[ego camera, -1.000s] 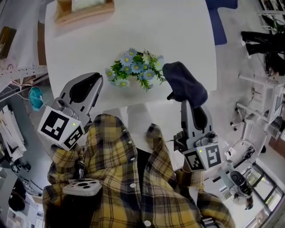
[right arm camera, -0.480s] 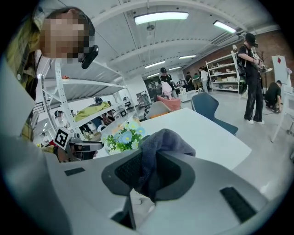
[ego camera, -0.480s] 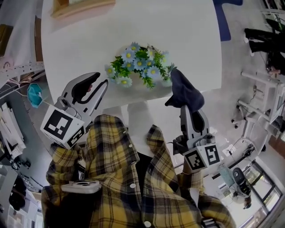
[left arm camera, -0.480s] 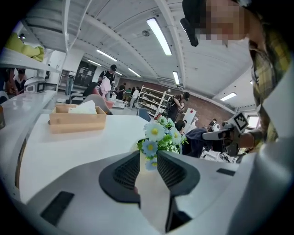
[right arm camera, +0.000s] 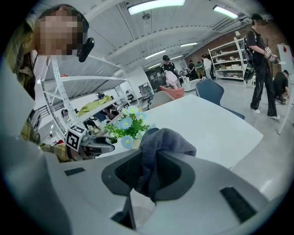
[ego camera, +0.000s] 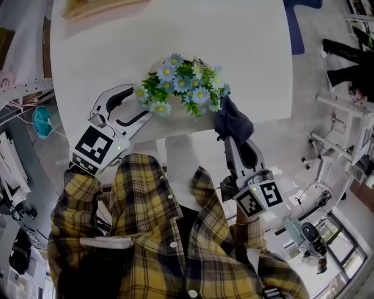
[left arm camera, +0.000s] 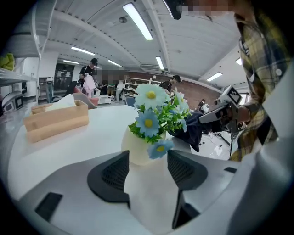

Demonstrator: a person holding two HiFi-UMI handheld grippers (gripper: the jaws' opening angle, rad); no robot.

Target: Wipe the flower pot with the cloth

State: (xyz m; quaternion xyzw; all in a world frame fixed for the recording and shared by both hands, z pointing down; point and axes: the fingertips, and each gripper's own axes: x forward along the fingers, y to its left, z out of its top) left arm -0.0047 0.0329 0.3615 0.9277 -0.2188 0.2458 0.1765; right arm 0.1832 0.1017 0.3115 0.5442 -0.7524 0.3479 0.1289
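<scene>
A cream flower pot (ego camera: 173, 109) with blue daisies (ego camera: 182, 82) stands near the front edge of the white table (ego camera: 245, 52). My left gripper (ego camera: 139, 103) is at the pot's left side. Its jaws have just been opening and now stand open, with the pot (left arm camera: 138, 148) just ahead of the pads (left arm camera: 115, 173), untouched. My right gripper (ego camera: 231, 140) is shut on a dark blue cloth (ego camera: 233, 120), which hangs bunched against the right side of the flowers. In the right gripper view the cloth (right arm camera: 158, 142) is pinched between the pads, with the flowers (right arm camera: 126, 126) behind it.
A wooden tissue box (left arm camera: 55, 120) sits at the table's far side (ego camera: 99, 7). A blue chair (ego camera: 298, 23) stands beyond the table on the right. Shelving and clutter (ego camera: 23, 117) line the left. People stand in the background.
Both grippers have come down toward the pot. The left jaws went from shut to open beside it. The cloth in the right gripper moved in against the flowers.
</scene>
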